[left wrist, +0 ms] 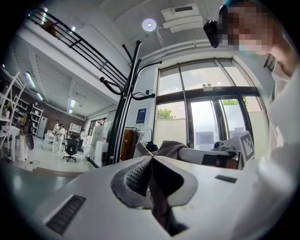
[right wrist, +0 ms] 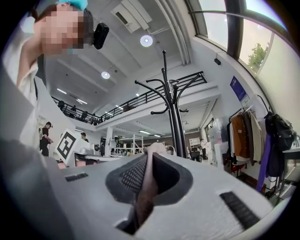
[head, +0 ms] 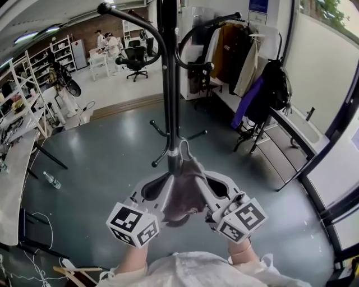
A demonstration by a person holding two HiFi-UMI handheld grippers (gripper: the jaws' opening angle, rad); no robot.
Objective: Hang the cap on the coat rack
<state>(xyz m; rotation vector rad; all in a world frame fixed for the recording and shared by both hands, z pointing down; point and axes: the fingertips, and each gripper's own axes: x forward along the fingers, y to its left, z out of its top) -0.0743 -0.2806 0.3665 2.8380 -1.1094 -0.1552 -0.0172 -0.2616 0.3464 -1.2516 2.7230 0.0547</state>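
Clamped shut, left gripper (head: 164,184) and right gripper (head: 201,178) hold the grey-brown cloth cap (head: 182,196) before the black metal coat rack (head: 168,84); next likely lifts it onto an upper hook (head: 104,8).

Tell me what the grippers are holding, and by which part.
Both hold the brown cap: the left gripper is shut on its left side, the right gripper on its right side, fabric pinched between each pair of jaws.

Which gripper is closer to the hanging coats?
Right. The right gripper grips the cap on the side toward the hanging coats, which are ahead on its right. The left gripper grips the cap's other side, farther from them.
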